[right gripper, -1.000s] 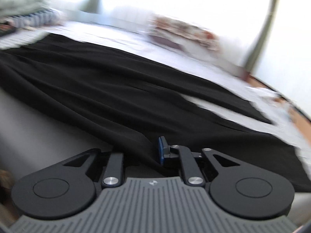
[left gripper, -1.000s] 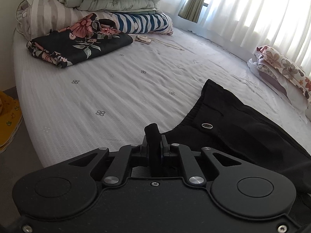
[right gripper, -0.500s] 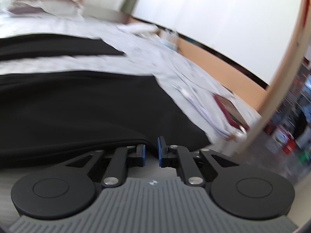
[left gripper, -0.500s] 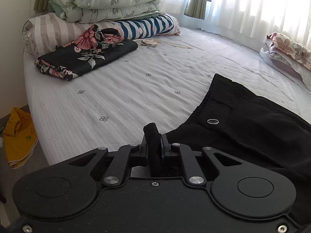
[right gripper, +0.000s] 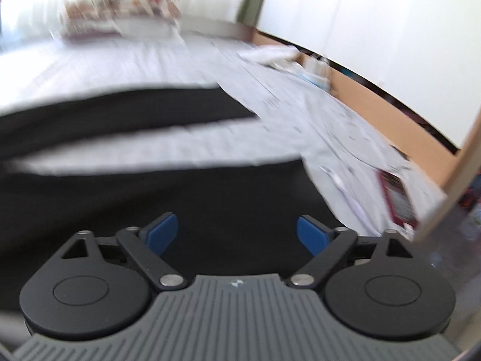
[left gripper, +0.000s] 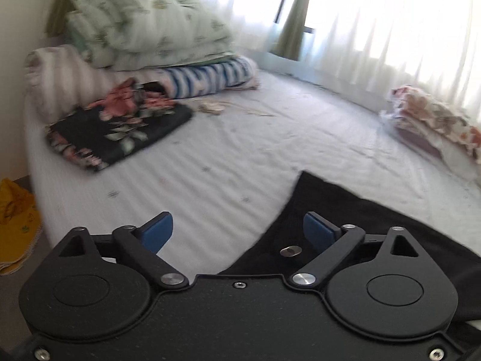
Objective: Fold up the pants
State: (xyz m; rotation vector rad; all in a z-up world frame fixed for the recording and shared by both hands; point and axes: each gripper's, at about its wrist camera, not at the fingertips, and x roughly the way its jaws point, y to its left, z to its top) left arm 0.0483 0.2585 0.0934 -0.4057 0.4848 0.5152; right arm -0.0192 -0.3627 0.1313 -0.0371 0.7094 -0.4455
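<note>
Black pants (right gripper: 168, 210) cut off (blurred); jaws just opened, empty.

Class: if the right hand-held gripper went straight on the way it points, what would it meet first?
Probably the black pants spread on the bed; the right hand-held gripper is open and empty, though blur hides depth.

bed (left gripper: 228, 162): white patterned sheet, fills both views
pants (left gripper: 354, 216): black, flat on sheet, under and beyond the right finger (left gripper: 318, 231)
floral folded cloth (left gripper: 120, 132): beyond left finger, far side
bedding stack (left gripper: 144, 39): behind that cloth
floral pillow (left gripper: 433, 120): far right of fingers
</note>
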